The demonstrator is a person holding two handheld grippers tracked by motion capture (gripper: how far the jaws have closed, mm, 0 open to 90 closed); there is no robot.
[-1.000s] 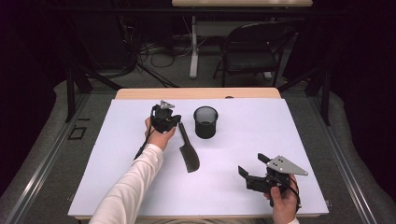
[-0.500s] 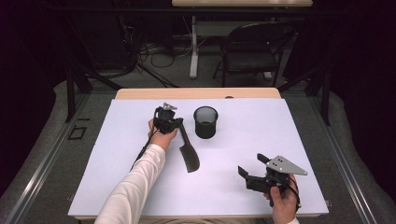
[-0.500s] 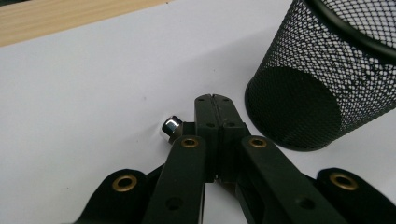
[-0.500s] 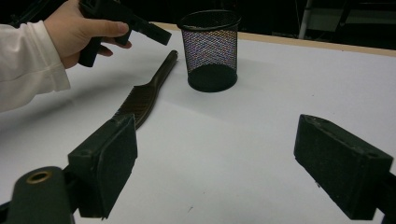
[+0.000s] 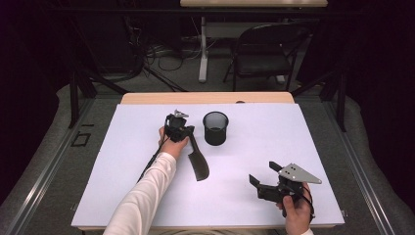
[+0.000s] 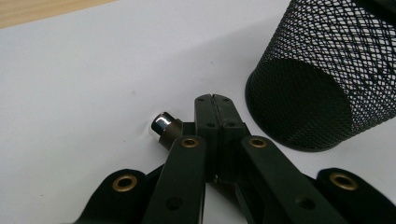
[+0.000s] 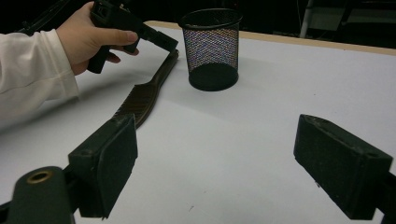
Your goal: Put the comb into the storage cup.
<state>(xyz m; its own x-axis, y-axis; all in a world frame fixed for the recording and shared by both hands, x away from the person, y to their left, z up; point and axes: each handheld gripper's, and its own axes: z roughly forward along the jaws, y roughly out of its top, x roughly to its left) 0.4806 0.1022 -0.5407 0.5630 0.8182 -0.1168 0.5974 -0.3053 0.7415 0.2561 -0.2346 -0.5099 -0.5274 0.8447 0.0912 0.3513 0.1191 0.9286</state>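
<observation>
- The left tool (image 5: 182, 131) is clamped tight on the brush (image 5: 198, 164) handle, beside the black cup (image 5: 215, 128).
- The right tool (image 5: 264, 183) stands wide apart, far from the brush.

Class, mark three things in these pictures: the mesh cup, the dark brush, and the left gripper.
mesh cup (image 5: 216, 129), high view, on its outer wall.
dark brush (image 5: 199, 166), high view, on its wide head.
left gripper (image 6: 215, 108), left gripper view, at its closed jaw tips.
</observation>
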